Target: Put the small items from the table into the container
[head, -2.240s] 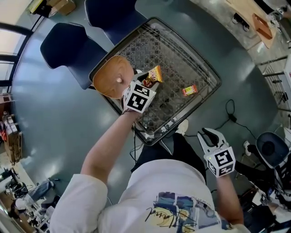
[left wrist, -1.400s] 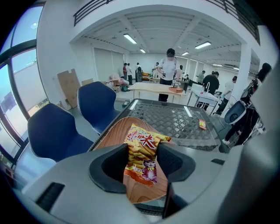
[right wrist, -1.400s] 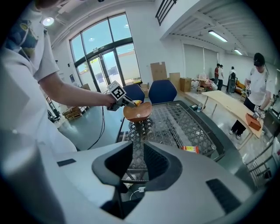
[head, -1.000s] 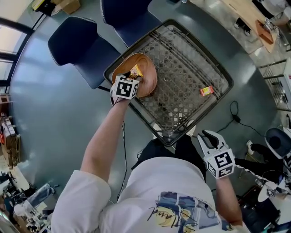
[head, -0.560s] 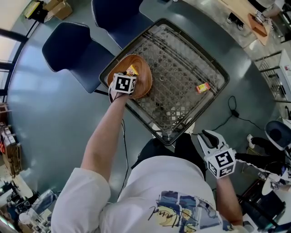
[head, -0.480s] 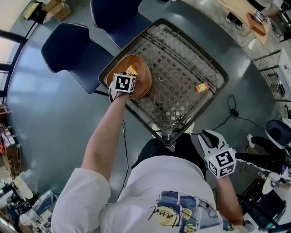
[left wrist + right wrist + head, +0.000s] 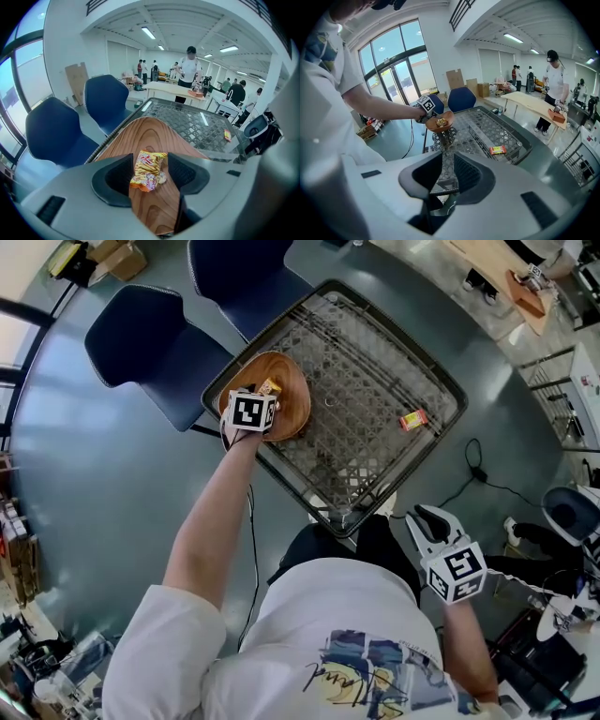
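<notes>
Person's left arm reaches out to the left tool (image 7: 260, 399), marker cube up, over the near edge of a wooden bowl (image 7: 289, 411). The bowl sits at the left corner of a wire-mesh bench (image 7: 375, 362). A yellow snack packet (image 7: 270, 387) is in the bowl, just beyond the cube. A red packet (image 7: 412, 418) lies alone on the mesh, well apart, near the right edge. The right tool (image 7: 427, 518) is held off the bench, low right, above the grey floor (image 7: 112, 484), beside the person's white printed shirt (image 7: 347, 634). Two blue chairs (image 7: 141, 343) stand behind the bench.
</notes>
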Available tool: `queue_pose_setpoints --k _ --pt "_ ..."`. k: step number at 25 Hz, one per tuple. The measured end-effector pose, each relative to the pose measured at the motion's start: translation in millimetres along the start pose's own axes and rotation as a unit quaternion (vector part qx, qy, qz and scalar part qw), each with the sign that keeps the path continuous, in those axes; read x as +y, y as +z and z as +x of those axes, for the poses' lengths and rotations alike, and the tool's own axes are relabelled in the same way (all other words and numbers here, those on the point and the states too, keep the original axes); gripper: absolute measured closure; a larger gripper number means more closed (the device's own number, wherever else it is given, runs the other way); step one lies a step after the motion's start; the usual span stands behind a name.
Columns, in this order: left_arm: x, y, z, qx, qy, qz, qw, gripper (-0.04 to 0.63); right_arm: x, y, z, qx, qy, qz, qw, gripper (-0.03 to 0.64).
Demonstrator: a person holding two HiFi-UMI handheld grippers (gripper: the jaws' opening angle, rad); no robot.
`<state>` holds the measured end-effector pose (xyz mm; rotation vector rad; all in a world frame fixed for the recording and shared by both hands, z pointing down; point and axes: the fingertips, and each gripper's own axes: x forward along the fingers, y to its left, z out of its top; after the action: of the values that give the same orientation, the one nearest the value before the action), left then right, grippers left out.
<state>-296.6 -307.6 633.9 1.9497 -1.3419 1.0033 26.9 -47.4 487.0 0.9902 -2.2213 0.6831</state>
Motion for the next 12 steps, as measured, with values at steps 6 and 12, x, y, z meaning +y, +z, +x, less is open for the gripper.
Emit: queue_pose_setpoints --k 6,12 --pt "-18 10 -44 -0.051 -0.014 0.010 0.9986 0.376 6 3 4 -0.008 0.009 -0.008 1.000 0.535" --pt "-71 3 -100 -0.095 -0.066 0.011 0.9933 0.377 12 5 3 -0.021 0.014 -0.014 1.000 0.535"
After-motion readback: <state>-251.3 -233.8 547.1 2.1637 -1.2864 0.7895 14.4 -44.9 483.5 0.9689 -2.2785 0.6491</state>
